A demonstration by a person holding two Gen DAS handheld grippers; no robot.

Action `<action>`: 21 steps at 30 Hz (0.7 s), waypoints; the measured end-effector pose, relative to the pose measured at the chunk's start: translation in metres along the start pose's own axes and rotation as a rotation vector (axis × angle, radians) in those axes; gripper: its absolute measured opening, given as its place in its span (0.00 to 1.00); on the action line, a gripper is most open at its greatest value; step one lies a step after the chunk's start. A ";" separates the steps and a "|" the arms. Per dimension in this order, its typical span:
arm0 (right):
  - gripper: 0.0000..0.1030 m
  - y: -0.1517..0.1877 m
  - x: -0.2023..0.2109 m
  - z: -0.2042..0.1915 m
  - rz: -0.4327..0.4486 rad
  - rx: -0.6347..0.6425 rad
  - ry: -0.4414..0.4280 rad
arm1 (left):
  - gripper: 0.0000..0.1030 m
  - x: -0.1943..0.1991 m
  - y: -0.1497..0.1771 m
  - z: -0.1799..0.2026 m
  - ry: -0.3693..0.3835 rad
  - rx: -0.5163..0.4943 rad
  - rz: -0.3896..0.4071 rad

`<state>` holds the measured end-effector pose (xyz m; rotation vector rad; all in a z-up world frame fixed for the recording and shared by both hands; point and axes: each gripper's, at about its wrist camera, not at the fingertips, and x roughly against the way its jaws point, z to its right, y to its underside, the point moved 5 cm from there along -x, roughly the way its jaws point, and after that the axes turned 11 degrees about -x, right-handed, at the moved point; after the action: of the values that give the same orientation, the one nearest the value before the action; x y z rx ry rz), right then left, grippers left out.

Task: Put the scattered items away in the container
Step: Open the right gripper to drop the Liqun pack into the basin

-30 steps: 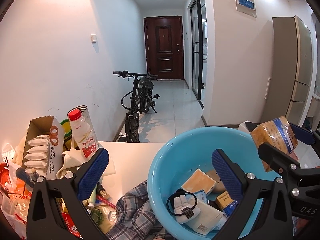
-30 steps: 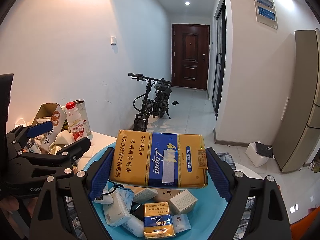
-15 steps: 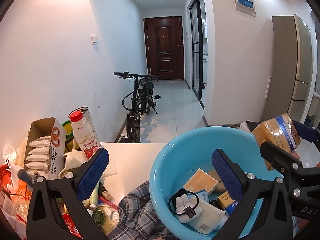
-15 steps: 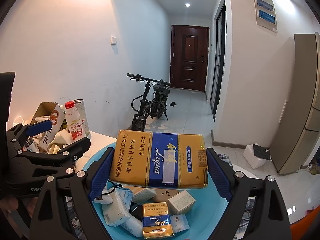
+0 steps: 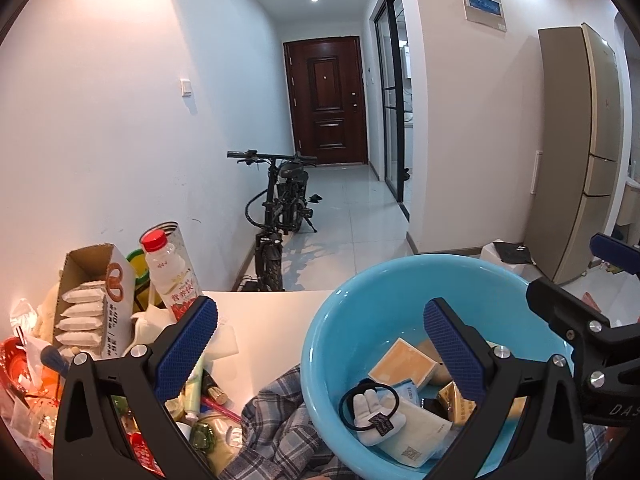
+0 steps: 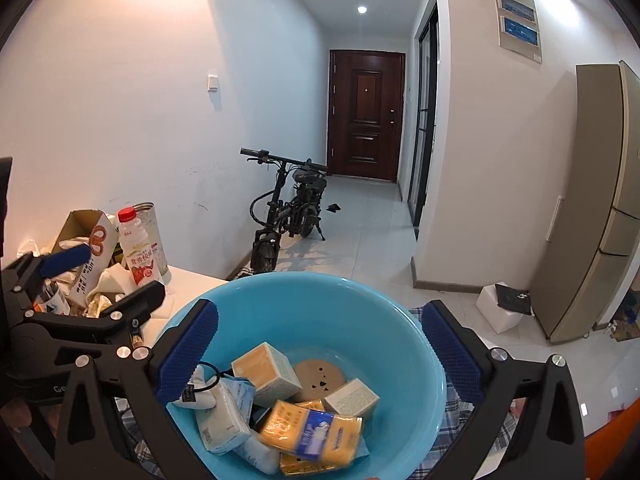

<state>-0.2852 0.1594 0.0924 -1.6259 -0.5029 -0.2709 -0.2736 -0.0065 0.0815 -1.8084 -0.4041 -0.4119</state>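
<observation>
Yellow-and-blue carton [image 6: 310,434] lying in blue basin [image 6: 360,300], at six o'clock, atop other packets. Right tongs [image 6: 316,344] just opened wide above, empty. Left tongs [image 5: 320,344] wide, empty, over basin's nine o'clock rim.

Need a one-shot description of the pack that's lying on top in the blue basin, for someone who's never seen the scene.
Find the big light-blue basin on the white table. Look at the near side of the pile inside it: the yellow-and-blue pack lies tilted on top of the other things. Its neighbours are plain white or tan boxes and tissue packs; this is the only one with a blue band across shiny gold-yellow wrapping.
</observation>
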 end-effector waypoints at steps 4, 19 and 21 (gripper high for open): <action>1.00 0.000 0.002 0.000 0.006 0.003 0.011 | 0.99 0.004 -0.001 -0.001 -0.010 0.001 0.013; 1.00 -0.011 0.044 -0.005 0.074 -0.069 -0.004 | 0.99 0.054 -0.013 -0.017 -0.018 0.070 0.101; 1.00 -0.010 0.054 -0.009 0.068 -0.065 -0.003 | 0.99 0.065 -0.013 -0.017 -0.012 0.054 0.103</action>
<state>-0.2414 0.1603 0.1274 -1.7031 -0.4445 -0.2357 -0.2242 -0.0155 0.1281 -1.7717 -0.3263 -0.3160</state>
